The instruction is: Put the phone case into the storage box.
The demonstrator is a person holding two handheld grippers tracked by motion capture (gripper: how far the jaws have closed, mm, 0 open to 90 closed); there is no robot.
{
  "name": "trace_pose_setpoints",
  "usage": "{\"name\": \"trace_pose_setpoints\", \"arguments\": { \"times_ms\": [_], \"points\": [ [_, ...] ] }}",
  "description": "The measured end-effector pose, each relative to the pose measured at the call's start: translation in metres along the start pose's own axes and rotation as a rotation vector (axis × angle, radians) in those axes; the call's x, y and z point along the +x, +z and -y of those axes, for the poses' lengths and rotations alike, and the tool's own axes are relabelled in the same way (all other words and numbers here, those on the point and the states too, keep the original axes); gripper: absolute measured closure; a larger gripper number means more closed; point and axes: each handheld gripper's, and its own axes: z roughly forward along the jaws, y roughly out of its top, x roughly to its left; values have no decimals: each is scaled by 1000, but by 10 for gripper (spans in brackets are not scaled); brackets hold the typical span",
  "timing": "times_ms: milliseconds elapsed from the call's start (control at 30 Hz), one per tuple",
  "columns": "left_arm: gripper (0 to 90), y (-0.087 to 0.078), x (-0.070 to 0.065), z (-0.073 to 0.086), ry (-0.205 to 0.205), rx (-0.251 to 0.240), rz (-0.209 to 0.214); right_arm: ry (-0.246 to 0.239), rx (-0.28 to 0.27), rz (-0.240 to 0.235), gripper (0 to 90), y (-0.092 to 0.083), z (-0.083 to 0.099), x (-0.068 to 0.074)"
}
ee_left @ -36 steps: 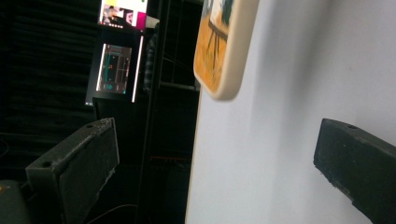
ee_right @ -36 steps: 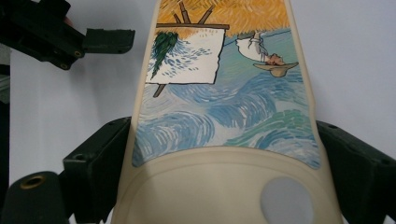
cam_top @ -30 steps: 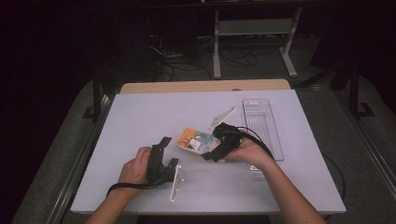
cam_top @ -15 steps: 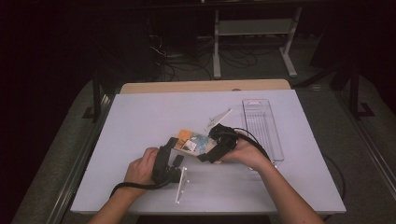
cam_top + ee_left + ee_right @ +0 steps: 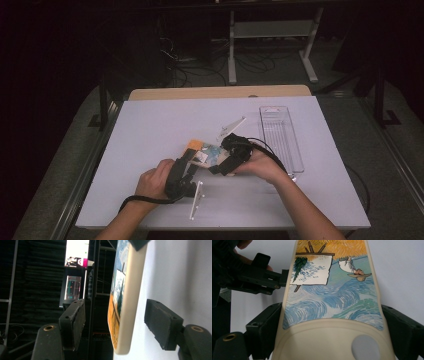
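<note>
Phone case at table centre, raised on edge. R gripper clamps its 3 o'clock end. L gripper at 9 o'clock: jaws just been closing, straddle the case edge, pads not yet touching.

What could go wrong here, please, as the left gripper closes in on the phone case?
1. The left gripper has been closing, but its pads stand clear of the phone case; off centre, it could tip the case.
2. The right gripper holds the case by its side edges, so it might slip.
</note>
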Motion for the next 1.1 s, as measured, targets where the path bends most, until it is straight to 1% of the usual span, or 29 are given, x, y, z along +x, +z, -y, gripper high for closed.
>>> {"name": "trace_pose_setpoints", "arguments": {
  "times_ms": [67, 100, 200, 233, 267, 433, 500, 533, 667, 800, 900, 933, 1000, 1067, 1100],
  "points": [
    [378, 0, 0, -1, 5, -1, -3, -6, 2, 0, 104, 1, 0, 0],
    [394, 0, 0, -1, 6, -4, -3, 0, 3, -3, 105, 1, 0, 1],
    [433, 0, -1, -3, 19, -3, -5, -15, -5, -7, 104, 3, -1, 1],
    [452, 0, -1, -3, 23, -4, -6, -13, -6, -9, 104, 3, -1, 1],
    [469, 0, -2, -3, 27, -2, -12, -1, 0, -13, 105, 3, -1, 2],
    [532, 0, -1, -3, 40, 1, -14, 6, -3, -18, 104, 4, -2, 3],
    [554, -1, -2, -3, 45, -3, -15, 0, -10, -15, 105, 5, -2, 2],
    [571, -1, -2, -4, 47, -4, -14, 7, -8, -16, 104, 4, -2, 3],
    [598, -1, -2, -4, 56, -7, -12, 23, -9, -19, 104, 4, -2, 3],
    [622, -1, -2, -4, 63, -8, -17, 18, -7, -20, 105, 4, -2, 3],
    [659, -2, -2, -4, 68, -9, -16, 17, -11, -21, 104, 4, -3, 2],
    [669, -2, -2, -4, 69, -9, -14, 23, -16, -22, 105, 4, -3, 2],
    [687, -2, -2, -4, 76, -7, -12, 50, -10, -33, 104, 3, -4, 4],
    [709, -2, -2, -5, 79, -9, -7, 54, -12, -36, 104, 3, -4, 4],
    [721, -3, -1, -5, 80, -10, -5, 47, -13, -34, 104, 2, -4, 4]
  ]
}}
